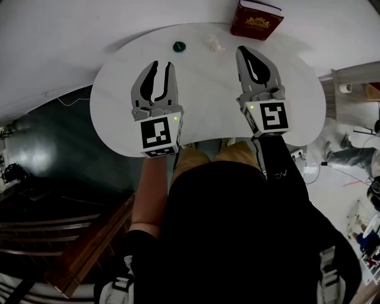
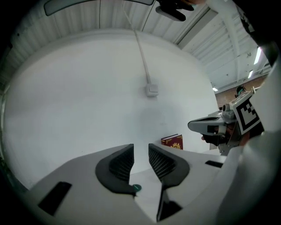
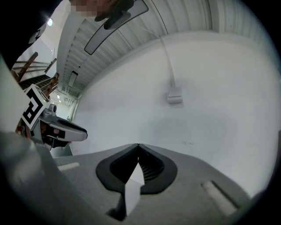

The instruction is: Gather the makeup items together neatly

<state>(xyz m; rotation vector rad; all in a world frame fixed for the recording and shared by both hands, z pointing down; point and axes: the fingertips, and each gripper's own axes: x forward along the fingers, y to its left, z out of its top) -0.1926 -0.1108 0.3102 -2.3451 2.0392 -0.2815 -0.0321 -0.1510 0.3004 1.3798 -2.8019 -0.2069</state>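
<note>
On the white oval table lie a small dark green round item and a small pale crumpled item near the far edge. A dark red box with gold print stands at the far right edge. My left gripper hovers over the table's left half, open, with nothing between its fingers. In the left gripper view, the left gripper points at the wall, with the green item low between its fingers and the red box to the right. My right gripper is shut and empty; in its own view the right gripper has its tips together.
A white wall with a cable and a small socket box rises behind the table. Dark floor and wooden boards lie to the left, clutter on the floor to the right. The person's knees sit at the table's near edge.
</note>
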